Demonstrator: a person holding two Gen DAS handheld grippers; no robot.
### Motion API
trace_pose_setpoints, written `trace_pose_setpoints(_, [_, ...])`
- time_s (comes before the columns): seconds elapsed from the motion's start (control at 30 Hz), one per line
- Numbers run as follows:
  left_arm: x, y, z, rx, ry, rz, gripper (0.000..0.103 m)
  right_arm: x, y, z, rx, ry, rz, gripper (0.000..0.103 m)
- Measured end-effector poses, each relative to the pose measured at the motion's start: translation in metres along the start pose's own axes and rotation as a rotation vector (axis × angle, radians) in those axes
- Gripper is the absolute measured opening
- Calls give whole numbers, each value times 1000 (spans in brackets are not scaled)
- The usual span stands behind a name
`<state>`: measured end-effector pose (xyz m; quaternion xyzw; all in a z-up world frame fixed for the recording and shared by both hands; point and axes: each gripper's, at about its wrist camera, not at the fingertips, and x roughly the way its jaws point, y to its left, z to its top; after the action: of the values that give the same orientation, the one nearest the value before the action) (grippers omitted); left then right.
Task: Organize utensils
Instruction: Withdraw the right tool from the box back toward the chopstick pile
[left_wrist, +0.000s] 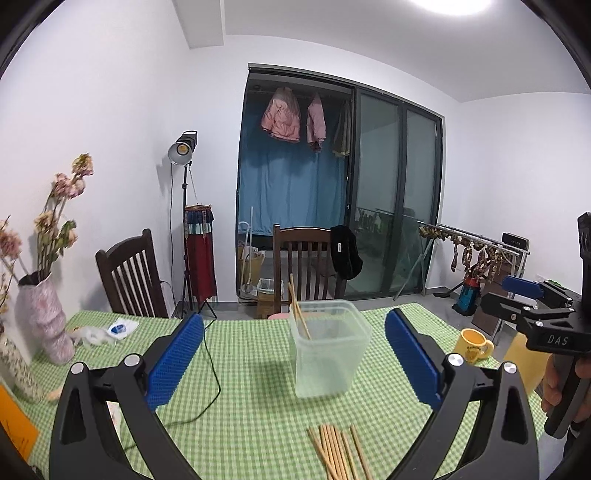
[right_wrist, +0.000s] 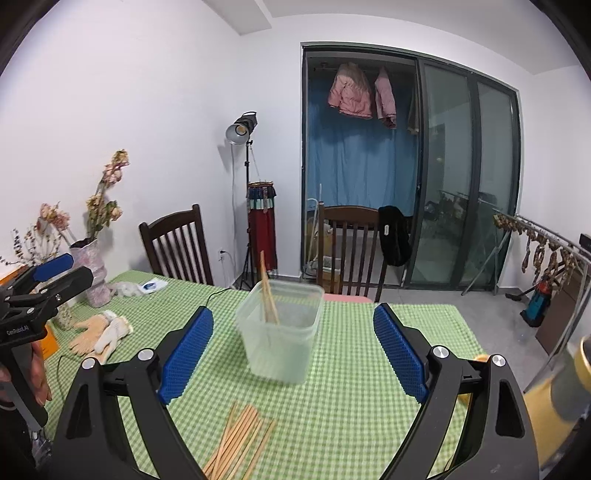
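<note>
In the left wrist view, the left gripper (left_wrist: 293, 360) is seen with its blue pads spread wide and nothing held between them. Beyond it, a translucent plastic container (left_wrist: 328, 349) stands upright on the green checked tablecloth (left_wrist: 251, 417), and a few chopsticks (left_wrist: 298, 312) are leaned inside it against the far left corner. A loose bundle of chopsticks (left_wrist: 338, 452) is laid flat on the cloth at the near edge, just right of centre. A yellow mug (left_wrist: 472, 344) is placed to the right, and the right gripper (left_wrist: 522, 295) is seen at the far right edge.

In the right wrist view, the right gripper (right_wrist: 293, 352) is likewise released, with nothing grasped. The container (right_wrist: 282, 328) is framed between its pads but farther off, untouched. The loose bundle lies near, slightly left. A pair of gloves (right_wrist: 101, 334) is laid at the left.
</note>
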<state>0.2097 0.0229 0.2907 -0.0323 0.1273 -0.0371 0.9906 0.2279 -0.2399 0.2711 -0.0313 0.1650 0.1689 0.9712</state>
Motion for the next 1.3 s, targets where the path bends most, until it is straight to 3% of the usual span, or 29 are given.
trace_pose_setpoints(0.33, [-63, 14, -60, -20, 14, 11, 95, -57, 26, -50, -5, -38, 18, 87])
trace_pose_setpoints(0.63, [-95, 13, -90, -18, 0, 16, 95, -83, 33, -74, -8, -60, 16, 87])
trace_pose_setpoints(0.9, [-84, 9, -129, -21, 70, 20, 95, -60, 38, -119, 8, 4, -25, 87])
trace_pose_setpoints(1.3, [-42, 12, -227, -35, 294, 45, 96, -24, 53, -205, 15, 179, -68, 87])
